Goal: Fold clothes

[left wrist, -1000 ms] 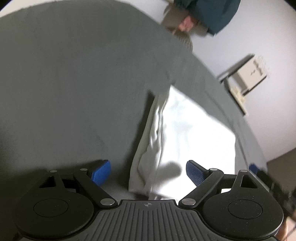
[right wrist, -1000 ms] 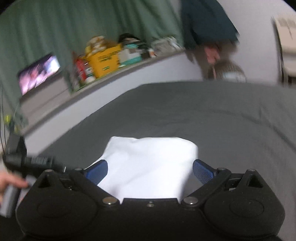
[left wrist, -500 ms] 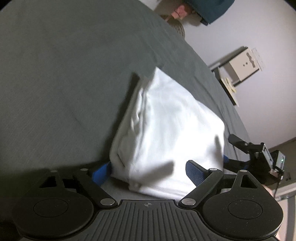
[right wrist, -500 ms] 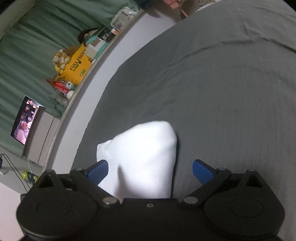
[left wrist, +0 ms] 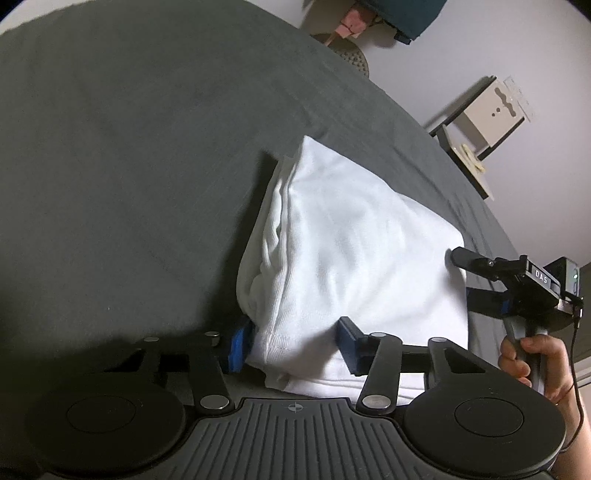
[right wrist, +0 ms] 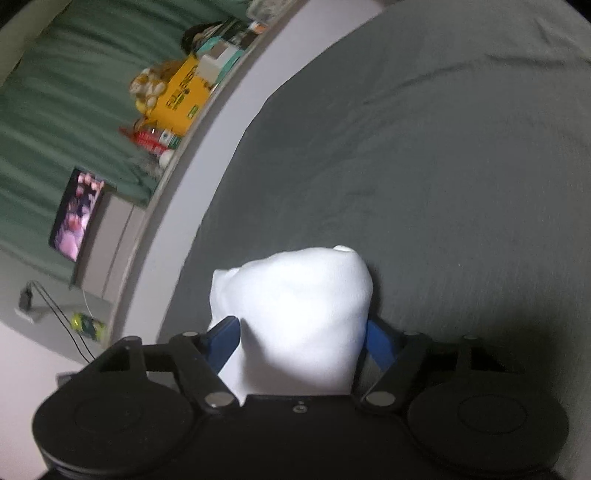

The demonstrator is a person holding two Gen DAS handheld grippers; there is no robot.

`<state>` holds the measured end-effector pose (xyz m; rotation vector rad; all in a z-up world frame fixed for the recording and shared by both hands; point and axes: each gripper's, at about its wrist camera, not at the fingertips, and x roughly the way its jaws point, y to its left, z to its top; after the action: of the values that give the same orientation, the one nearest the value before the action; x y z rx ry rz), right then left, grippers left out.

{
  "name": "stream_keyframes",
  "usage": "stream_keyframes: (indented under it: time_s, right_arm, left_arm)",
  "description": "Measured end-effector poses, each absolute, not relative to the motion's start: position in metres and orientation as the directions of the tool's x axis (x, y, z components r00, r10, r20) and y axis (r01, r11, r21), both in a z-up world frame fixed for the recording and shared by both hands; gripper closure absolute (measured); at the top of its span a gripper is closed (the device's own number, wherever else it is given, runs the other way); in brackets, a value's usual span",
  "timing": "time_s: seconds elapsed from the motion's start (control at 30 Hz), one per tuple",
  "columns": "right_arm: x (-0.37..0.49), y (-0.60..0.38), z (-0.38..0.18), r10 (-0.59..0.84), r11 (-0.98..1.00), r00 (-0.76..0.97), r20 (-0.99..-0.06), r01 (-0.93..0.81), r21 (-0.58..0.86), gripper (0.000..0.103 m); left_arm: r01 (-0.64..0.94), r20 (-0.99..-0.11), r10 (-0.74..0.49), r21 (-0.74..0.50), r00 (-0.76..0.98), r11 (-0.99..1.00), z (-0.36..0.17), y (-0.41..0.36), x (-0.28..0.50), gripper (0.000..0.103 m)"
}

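A folded white garment [left wrist: 354, 251] lies on the dark grey bed cover [left wrist: 129, 166]. In the left wrist view my left gripper [left wrist: 293, 347] has the garment's near corner between its blue pads [left wrist: 238, 349]. Its jaws are closing and both pads touch the cloth. In the right wrist view my right gripper [right wrist: 301, 338] holds a bunched white hump of the same garment [right wrist: 295, 306]. Those jaws are closing too, and the cloth fills the gap between the pads [right wrist: 376, 339]. The right gripper's fingers also show at the garment's right edge, gripped by a hand [left wrist: 532, 354].
A pale ledge [right wrist: 207, 155] runs along the bed's left side with a yellow box [right wrist: 181, 96] and bottles; a lit screen [right wrist: 75, 214] stands beyond. A small stand with a white box [left wrist: 491, 114] sits off the bed's far right. A dark teal cloth [left wrist: 410, 14] hangs on the wall.
Both grippers' jaws have narrowed onto the white garment. The right gripper has dropped and rolled, so the garment now bunches up between its pads. The left gripper has barely shifted.
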<state>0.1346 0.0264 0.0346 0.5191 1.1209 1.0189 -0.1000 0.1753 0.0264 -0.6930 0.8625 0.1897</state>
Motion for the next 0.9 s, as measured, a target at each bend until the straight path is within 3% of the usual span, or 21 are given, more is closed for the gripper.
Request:
stream_keyframes:
  time_s: [0.1,0.2,0.37,0.6,0.9]
  right_arm:
    - [0.131,0.02,0.031,0.871,0.484,0.117,-0.478,-0.383,0.787,0.051]
    - [0.128,0.017,0.034,0.867,0.492,0.137,-0.479,-0.381,0.783,0.058]
    - [0.123,0.013,0.059,0.871,0.489,0.182,-0.456,-0.405,0.773,0.062]
    - [0.125,-0.052,0.103,0.824,0.56,0.383,-0.418,-0.437,0.704,0.062]
    - [0.161,-0.185,0.101,0.62,0.726,0.643,-0.45,-0.251,0.641,0.062]
  left_arm:
    - [-0.392,-0.749,-0.071,-0.422,0.659,0.817,0.032,0.163,-0.098,0.069]
    - [-0.366,-0.739,-0.028,-0.366,0.673,0.855,0.04,0.151,-0.1,0.073]
    - [-0.32,-0.68,0.018,-0.322,0.733,0.891,0.057,0.136,-0.103,0.075]
    - [-0.13,-0.573,-0.082,-0.319,0.815,0.939,0.085,0.085,-0.043,0.075]
    - [0.092,-0.512,-0.265,-0.338,0.817,0.937,0.085,-0.001,0.071,0.075]
